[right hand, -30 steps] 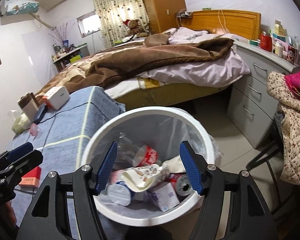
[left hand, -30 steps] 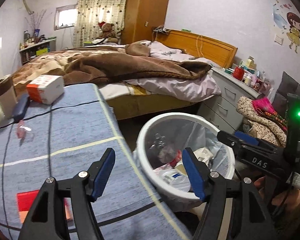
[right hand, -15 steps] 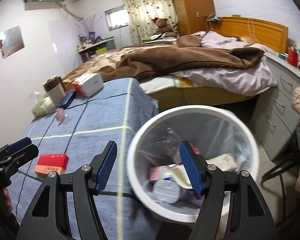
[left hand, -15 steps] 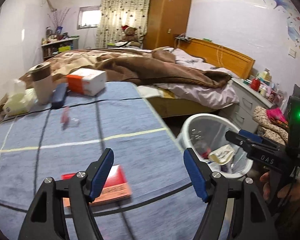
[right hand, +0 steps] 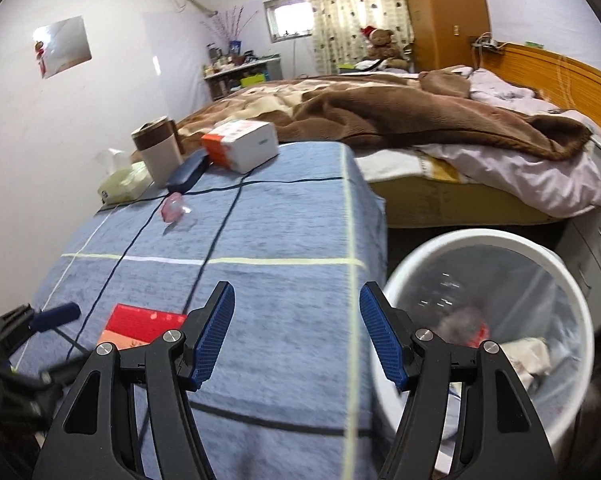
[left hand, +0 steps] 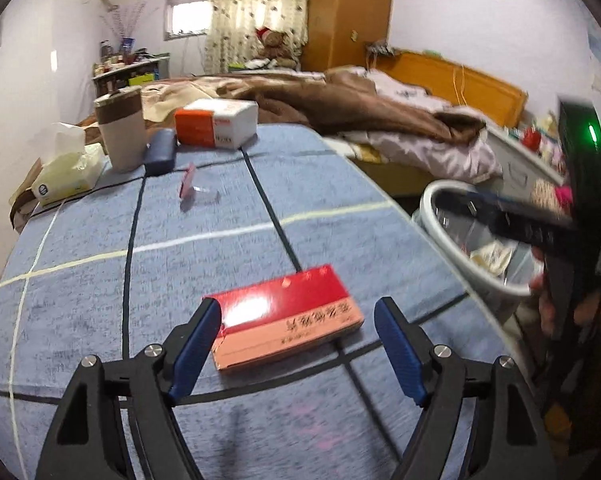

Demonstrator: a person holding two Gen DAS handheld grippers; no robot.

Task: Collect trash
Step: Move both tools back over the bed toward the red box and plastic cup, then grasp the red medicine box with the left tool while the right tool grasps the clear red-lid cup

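A flat red and orange box (left hand: pixel 284 314) lies on the blue-clothed table (left hand: pixel 220 248) near its front edge. My left gripper (left hand: pixel 298 312) hovers over the box with its jaws opening; the box sits between the blue pads, which do not press on it. My right gripper (right hand: pixel 296 296) stands open over the cloth with nothing between its fingers, the red box (right hand: pixel 140 326) to its left. A white trash bin (right hand: pixel 480 240) with a clear liner and several scraps inside stands on the floor to the right. A small pink wrapper (left hand: pixel 188 184) lies farther back on the table.
At the table's far end stand a beige cup (left hand: pixel 120 136), a tissue pack (left hand: pixel 66 172), a dark blue case (left hand: pixel 160 156) and an orange and white box (left hand: pixel 216 124). A bed with a brown blanket (right hand: pixel 400 116) lies beyond. Grey drawers (right hand: pixel 596 248) stand behind the bin.
Both views have swung left from the bin toward the table. The red box has come between the left gripper's jaws, which stand wider. The right gripper's jaws look unchanged.
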